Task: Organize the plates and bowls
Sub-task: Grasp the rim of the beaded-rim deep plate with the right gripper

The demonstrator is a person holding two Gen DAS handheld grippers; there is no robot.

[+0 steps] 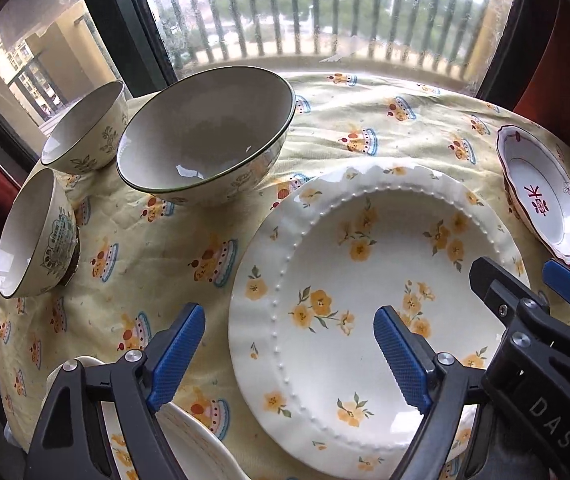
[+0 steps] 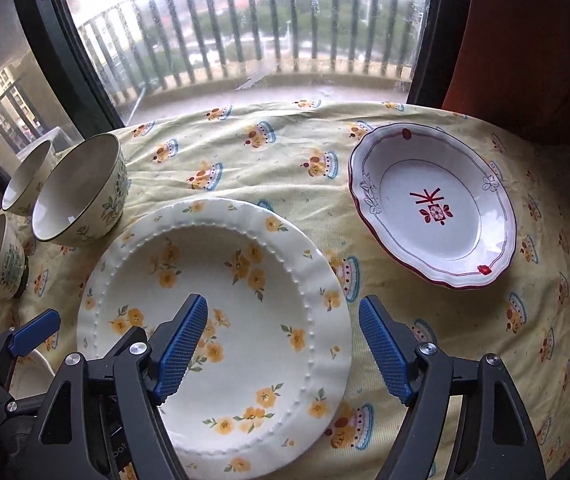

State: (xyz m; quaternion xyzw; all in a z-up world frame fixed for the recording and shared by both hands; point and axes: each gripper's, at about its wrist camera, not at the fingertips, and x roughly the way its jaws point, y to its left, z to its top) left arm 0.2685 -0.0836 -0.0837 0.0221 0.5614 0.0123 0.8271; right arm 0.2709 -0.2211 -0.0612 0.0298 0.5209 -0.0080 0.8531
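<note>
A desk point(image 2: 285, 152) covered with a yellow printed cloth is seen from above, set against a window point(image 2: 245, 32). At the near centre lies a large white plate with yellow flowers point(image 2: 221, 320) and a beaded rim. A second flowered plate point(image 1: 193, 452) is partly visible at the near left edge. A smaller scalloped plate with red trim point(image 2: 433, 208) lies at the far right, well apart from the flowered one. Three bowls are grouped at the far left: one large bowl point(image 1: 209, 132) and two small bowls point(image 1: 85, 128) point(image 1: 35, 236).

Both grippers are held over the large flowered plate, pointing steeply down. The left gripper point(image 1: 289, 356) is spread wide across the plate's left rim, one finger over the cloth and one over the plate's well. The right gripper point(image 2: 283, 348) is spread likewise across the right rim. Nothing is pinched, and no contact with the plate can be made out.

The step in hand is judged to be a two-sided lift of this plate. It would best be done with each rim seated evenly between the fingers before closing, and the plate kept level when raised.
</note>
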